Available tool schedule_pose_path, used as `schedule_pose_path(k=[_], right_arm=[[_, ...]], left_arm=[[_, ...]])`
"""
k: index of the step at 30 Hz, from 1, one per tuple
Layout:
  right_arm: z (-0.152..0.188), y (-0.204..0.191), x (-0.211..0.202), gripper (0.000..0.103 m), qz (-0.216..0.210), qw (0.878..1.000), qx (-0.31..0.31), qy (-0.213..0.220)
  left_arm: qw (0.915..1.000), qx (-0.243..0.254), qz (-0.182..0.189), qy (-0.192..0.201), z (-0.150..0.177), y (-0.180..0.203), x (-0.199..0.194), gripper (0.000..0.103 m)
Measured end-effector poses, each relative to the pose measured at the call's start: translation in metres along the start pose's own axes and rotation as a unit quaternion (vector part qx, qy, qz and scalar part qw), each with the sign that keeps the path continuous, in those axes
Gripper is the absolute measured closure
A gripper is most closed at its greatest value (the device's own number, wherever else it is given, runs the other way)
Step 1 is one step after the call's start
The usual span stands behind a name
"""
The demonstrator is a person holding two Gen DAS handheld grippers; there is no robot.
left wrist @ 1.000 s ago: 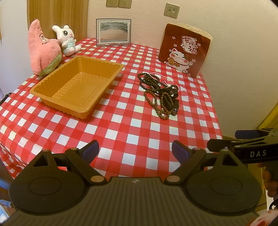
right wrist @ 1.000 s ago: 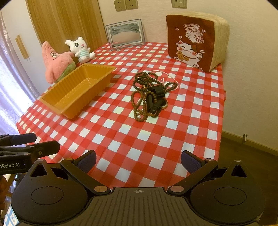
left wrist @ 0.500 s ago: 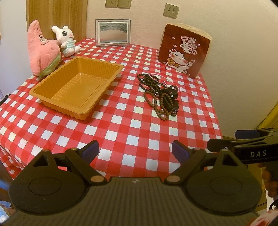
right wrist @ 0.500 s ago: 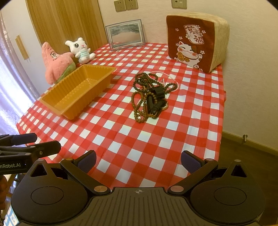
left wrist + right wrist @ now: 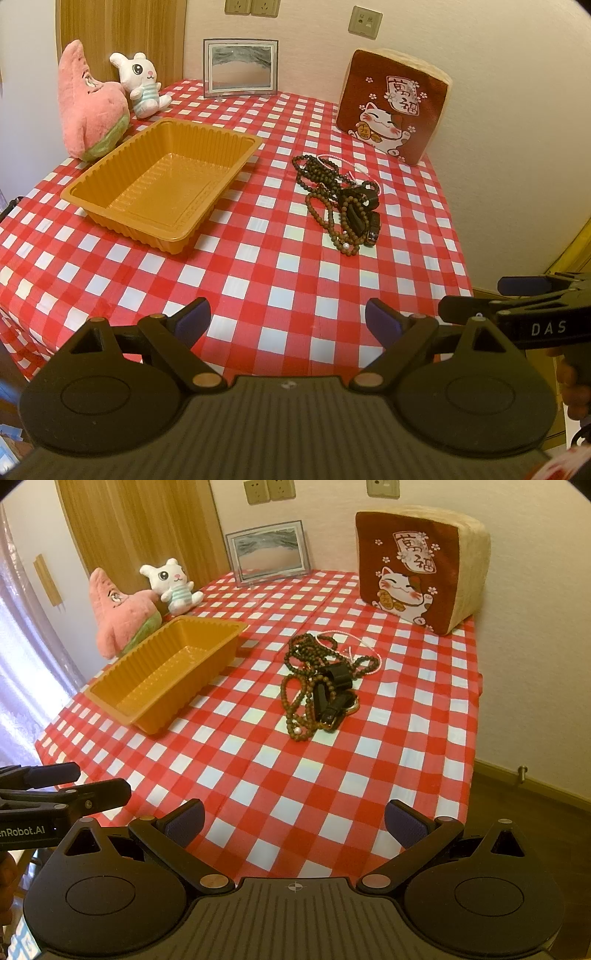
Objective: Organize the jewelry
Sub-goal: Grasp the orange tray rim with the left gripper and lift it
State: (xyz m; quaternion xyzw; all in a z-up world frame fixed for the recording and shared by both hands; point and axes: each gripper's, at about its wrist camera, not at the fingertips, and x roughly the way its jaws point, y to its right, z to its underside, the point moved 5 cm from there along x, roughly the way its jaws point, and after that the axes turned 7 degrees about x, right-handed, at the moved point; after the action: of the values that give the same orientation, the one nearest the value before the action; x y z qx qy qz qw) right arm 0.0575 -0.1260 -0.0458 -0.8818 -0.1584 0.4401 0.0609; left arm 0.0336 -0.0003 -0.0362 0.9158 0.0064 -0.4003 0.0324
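Note:
A tangled heap of brown bead necklaces (image 5: 328, 192) (image 5: 301, 686) with a black strap (image 5: 330, 701) and a thin pink bead string (image 5: 349, 637) lies on the red checked tablecloth (image 5: 258, 266), right of centre. An empty orange plastic tray (image 5: 162, 184) (image 5: 166, 672) sits to its left. My left gripper (image 5: 288, 319) hovers open over the near table edge, nothing between its fingers. My right gripper (image 5: 293, 821) is also open and empty, well short of the beads. Each gripper shows at the edge of the other's view.
Along the back stand a pink star plush (image 5: 88, 107), a white rabbit plush (image 5: 142, 85), a framed picture (image 5: 240, 68) and a brown lucky-cat cushion (image 5: 393, 107). The wall runs along the table's right side. Wooden floor (image 5: 517, 812) lies beyond the right edge.
The left wrist view has shifted a little toward the table; the tray and beads sit slightly lower in it. The right gripper has barely moved. Both stay open.

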Motion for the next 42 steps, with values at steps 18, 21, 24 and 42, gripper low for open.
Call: schedule_pose_path(k=[18,21,24,42], right_arm=[[0.002,0.013,0.022,0.000,-0.008,1.000,0.030,-0.001],[-0.001,0.017,0.033,0.000,-0.016,0.999,0.047,0.003],[-0.005,0.018,0.044,0.000,-0.021,0.998,0.060,0.003],[-0.041,0.005,0.107,0.000,0.056,0.989,0.131,0.030]], left_arm=[[0.9997,-0.016,-0.016,0.001,0.007,-0.022,0.019,0.013],[0.9990,-0.028,-0.035,0.009,0.011,-0.042,0.025,0.013],[0.9970,-0.052,-0.055,0.018,0.015,-0.072,0.032,0.014],[0.9800,-0.147,-0.071,0.114,-0.025,-0.247,0.088,0.038]])
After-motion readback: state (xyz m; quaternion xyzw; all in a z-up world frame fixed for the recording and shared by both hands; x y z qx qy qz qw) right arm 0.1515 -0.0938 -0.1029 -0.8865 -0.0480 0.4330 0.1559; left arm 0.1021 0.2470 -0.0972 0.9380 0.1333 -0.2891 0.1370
